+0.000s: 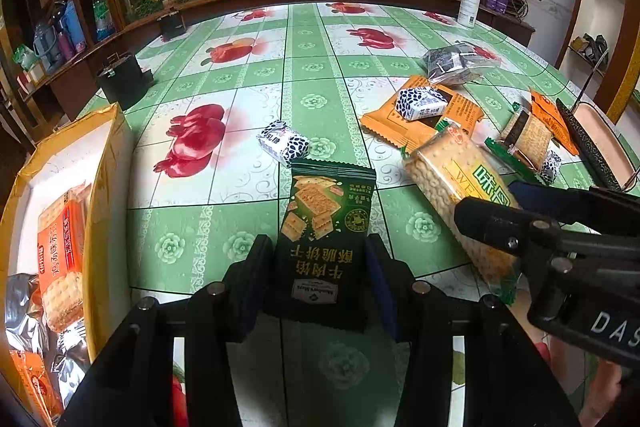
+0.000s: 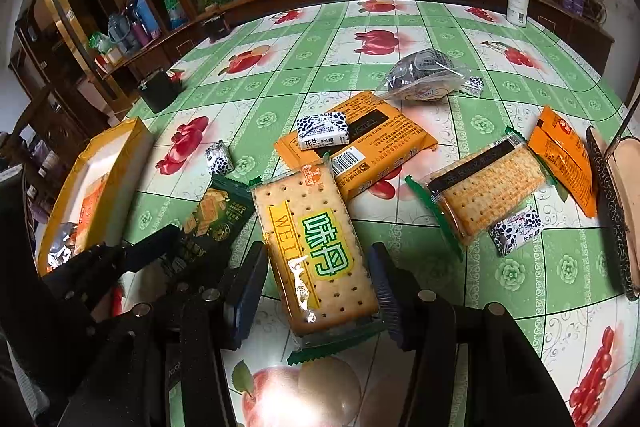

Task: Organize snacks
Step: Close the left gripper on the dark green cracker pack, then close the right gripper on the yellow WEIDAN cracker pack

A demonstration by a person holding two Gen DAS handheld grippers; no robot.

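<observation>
The left gripper has its jaws closed on the lower part of a dark green cracker packet, both pads pressed against the packet's sides. The right gripper holds a clear packet of pale crackers with a yellow-and-green label, gripped across its width near the bottom end. Both packets are low over the green fruit-print tablecloth; I cannot tell whether they are lifted clear or touching it.

At the far left sits the yellow box, open at the top, which looks like the place the snacks go. Inside are an orange cracker packet and some silver wrappers (how many is hard to count), so part of the sorting seems done.

Plenty is left on the table. A small spotted candy lies just beyond the green packet. Farther right an orange packet lies flat with another candy block resting on top, and behind them a clear bag of dark pieces. At right, a second clear cracker packet, 1 more candy touching it, and another orange packet lie near a patterned tray.

By my judgement the job is under half finished: the 2 held packets go in next, then about 7 loose items.
</observation>
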